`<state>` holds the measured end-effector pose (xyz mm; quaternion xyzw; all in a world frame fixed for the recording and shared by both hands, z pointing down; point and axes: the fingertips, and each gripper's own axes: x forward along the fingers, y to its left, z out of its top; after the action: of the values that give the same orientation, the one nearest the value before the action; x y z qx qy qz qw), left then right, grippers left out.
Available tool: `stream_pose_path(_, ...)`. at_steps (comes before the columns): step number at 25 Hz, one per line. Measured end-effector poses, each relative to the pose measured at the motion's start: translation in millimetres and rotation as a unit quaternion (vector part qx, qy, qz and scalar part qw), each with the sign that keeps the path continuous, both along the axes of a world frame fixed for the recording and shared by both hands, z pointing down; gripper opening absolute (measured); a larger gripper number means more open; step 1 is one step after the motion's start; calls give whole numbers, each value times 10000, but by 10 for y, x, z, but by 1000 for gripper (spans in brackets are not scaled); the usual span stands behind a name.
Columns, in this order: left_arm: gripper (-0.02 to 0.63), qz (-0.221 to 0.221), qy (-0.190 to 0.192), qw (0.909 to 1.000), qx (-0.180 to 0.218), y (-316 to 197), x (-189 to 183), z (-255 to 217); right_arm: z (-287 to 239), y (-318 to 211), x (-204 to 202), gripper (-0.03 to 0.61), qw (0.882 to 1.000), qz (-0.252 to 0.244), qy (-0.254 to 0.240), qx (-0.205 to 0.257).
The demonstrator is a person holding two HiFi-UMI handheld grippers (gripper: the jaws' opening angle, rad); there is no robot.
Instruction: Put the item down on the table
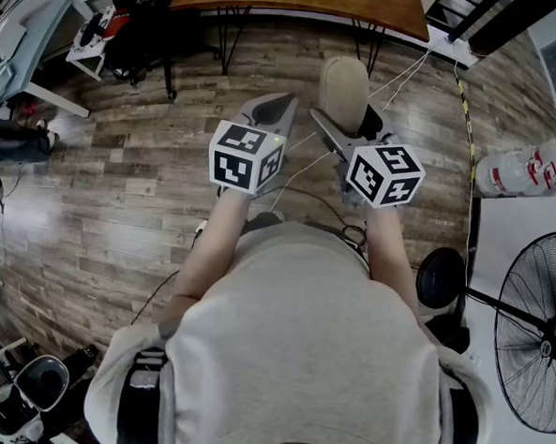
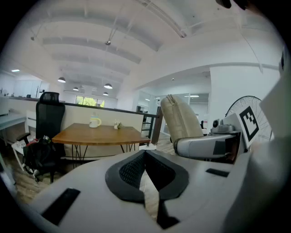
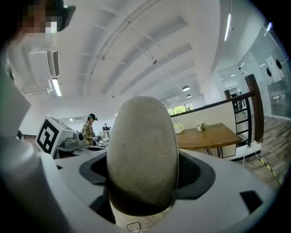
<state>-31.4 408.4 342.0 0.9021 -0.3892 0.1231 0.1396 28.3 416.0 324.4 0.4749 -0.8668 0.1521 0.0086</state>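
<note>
- The right gripper (image 3: 144, 175) is clamped on the beige oblong item (image 3: 142, 145). Its jaws are spread wide, with the pads pressed on both sides of the item.
- The item's rounded end projects well past the jaw tips.
- The item is held in the air over the wood-plank floor (image 1: 120, 188), short of the near edge of the bench (image 1: 301, 2). It is not touching the bench.
- The left gripper (image 2: 144, 157) is seen with its jaws together and nothing between them.
- The left gripper is held just beside the right gripper, on its left, and the two are apart. Both are pointed toward the bench.
- The bench has a wooden top on thin black legs. A mug (image 2: 94, 122) stands toward its far edge, with a small thing beside it that is too small to identify.
- A black office chair (image 2: 47, 118) is parked off the bench's left end.
- A standing fan (image 1: 538, 345) is seen to the person's right.
- A second person (image 3: 92, 129) is visible far back in the right gripper view.
</note>
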Motion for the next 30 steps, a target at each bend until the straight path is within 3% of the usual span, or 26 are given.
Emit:
stream_pose_path(19,0,73,256,9995,-145,-163,-262,79,115,-63,-277,408,9998,-22,112,-172)
stream_pose_path(26,0,242,250,9992,-175,-231,-301,125,142,-137,-287,408,9997,113,118,-160)
stream_pose_path(30,0,313,234,9989,-243,-262,-320,204,131,-164,-206,408,9986,520,27,1)
